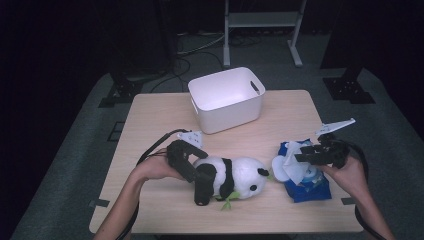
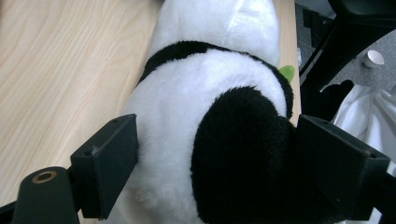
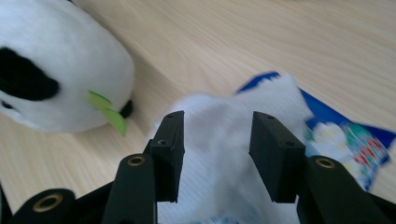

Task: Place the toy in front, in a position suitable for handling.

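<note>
A plush panda toy (image 1: 235, 181) is white with black limbs, a black band across its body, black ear and eye patches, and a small bright green leaf at its mouth. The flat plastic wipes packet (image 1: 310, 187) is deep blue with a pale printed picture, and a white tissue (image 1: 292, 162) lies crumpled on it. The rectangular plastic bin (image 1: 227, 100) is plain white, the wooden table (image 1: 150, 115) light tan with fine grain.
</note>
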Tool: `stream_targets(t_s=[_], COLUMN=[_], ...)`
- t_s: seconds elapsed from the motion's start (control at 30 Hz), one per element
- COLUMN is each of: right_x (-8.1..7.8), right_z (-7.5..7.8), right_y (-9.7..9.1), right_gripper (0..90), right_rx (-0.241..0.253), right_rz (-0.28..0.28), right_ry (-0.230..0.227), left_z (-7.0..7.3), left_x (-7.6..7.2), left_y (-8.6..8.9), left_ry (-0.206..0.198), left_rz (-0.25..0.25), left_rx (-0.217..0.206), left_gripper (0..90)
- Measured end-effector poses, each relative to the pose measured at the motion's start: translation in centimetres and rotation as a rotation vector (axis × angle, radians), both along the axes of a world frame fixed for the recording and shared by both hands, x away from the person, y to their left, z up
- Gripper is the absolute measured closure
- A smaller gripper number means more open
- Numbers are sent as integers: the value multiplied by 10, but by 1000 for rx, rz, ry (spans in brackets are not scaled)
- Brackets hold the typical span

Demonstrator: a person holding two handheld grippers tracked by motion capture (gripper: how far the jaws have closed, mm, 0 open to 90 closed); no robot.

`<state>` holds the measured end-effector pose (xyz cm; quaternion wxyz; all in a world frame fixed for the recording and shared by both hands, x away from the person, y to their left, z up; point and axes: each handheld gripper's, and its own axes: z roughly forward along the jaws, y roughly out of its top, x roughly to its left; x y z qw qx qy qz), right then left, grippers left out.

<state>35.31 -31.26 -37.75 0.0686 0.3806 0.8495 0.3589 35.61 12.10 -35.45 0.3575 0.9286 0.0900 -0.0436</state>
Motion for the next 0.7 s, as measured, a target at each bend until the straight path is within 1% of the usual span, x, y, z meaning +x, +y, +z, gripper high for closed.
stream_targets(t_s=[0.03,0.17,0.23,0.37,0.5,0.63,0.7], right_x=[0,2,2,3,3,3,4], right_z=[2,8,11,17,21,26,27], right_y=[5,24,35,59,82,101,112], right_gripper=[539,521,510,483,464,442,433], right_rx=[-1,22,33,40,54,70,68], right_rz=[16,79,116,198,282,349,381], right_ry=[-4,-9,-10,-12,-8,-6,1], left_z=[0,0,-1,-1,-2,-2,-3], left_x=[0,-1,-1,-1,-2,-2,-3], left_y=[0,0,0,0,0,0,0], left_ry=[0,1,1,2,3,10,9], left_rz=[0,2,3,5,8,9,11], left_rx=[0,-4,-5,-7,-8,-11,-11], left_gripper=[135,135,135,135,135,135,135])
